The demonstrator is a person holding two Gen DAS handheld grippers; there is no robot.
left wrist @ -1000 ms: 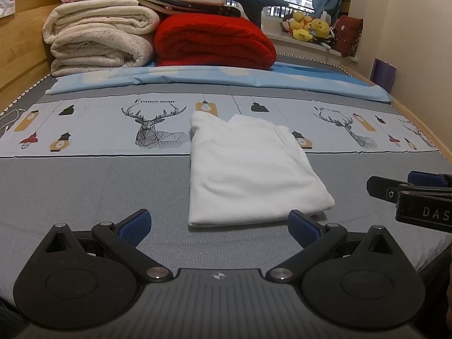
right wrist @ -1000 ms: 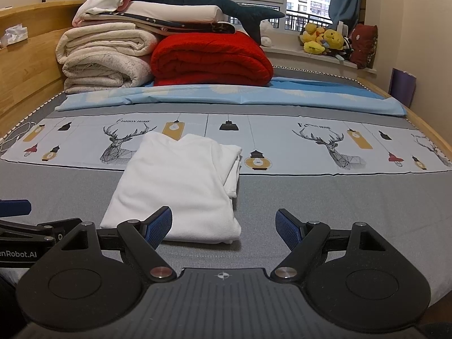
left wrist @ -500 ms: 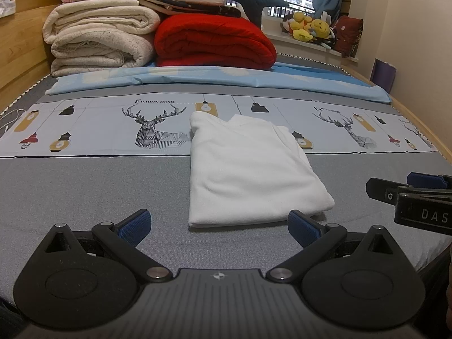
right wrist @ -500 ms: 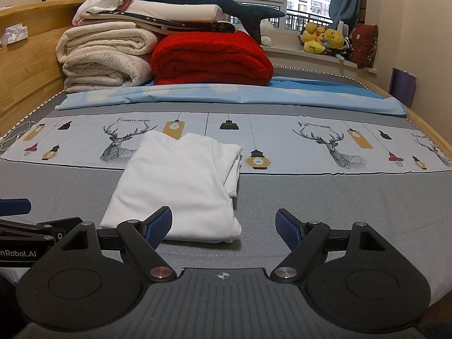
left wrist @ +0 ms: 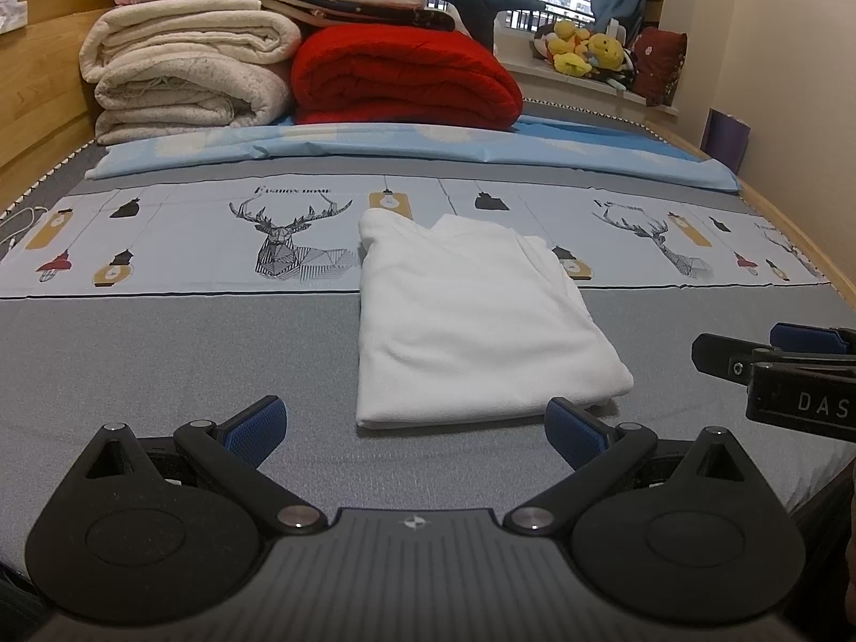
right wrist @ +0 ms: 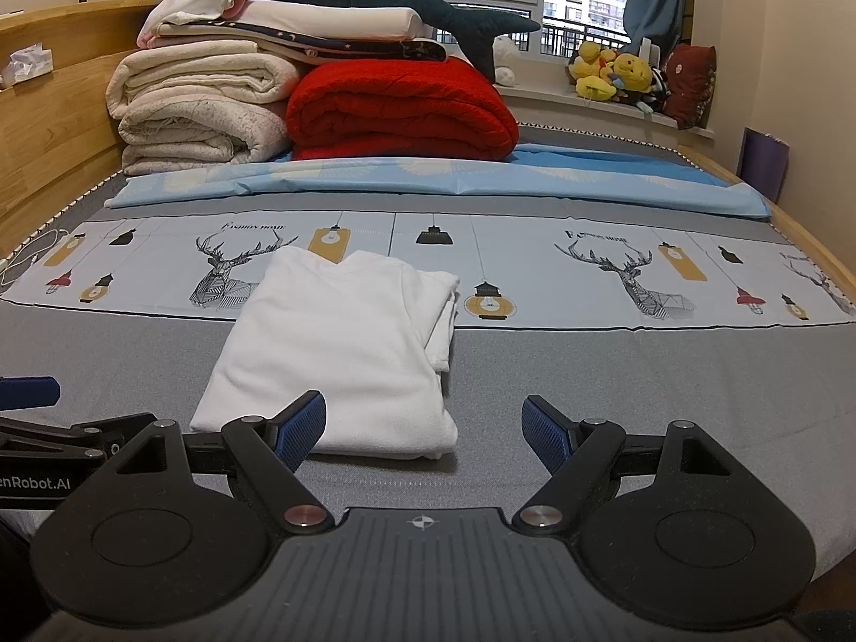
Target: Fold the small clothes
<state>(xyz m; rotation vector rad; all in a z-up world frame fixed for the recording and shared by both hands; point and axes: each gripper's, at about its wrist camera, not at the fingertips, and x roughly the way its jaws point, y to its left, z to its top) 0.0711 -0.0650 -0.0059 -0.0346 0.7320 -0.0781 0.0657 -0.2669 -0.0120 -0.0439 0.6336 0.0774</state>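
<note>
- Ahead of left gripper [left wrist: 414,425], jaws wide, empty: white garment [left wrist: 471,321] lay folded.
- Right gripper [right wrist: 422,428] also open, empty.
- Fold looked done; next prob. pinch near edge, halve again or set aside.

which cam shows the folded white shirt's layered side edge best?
Right wrist: the folded white shirt shows its stacked layers along the right edge. Left wrist shows the shirt whole and more centred, but that edge looks flatter.
</note>
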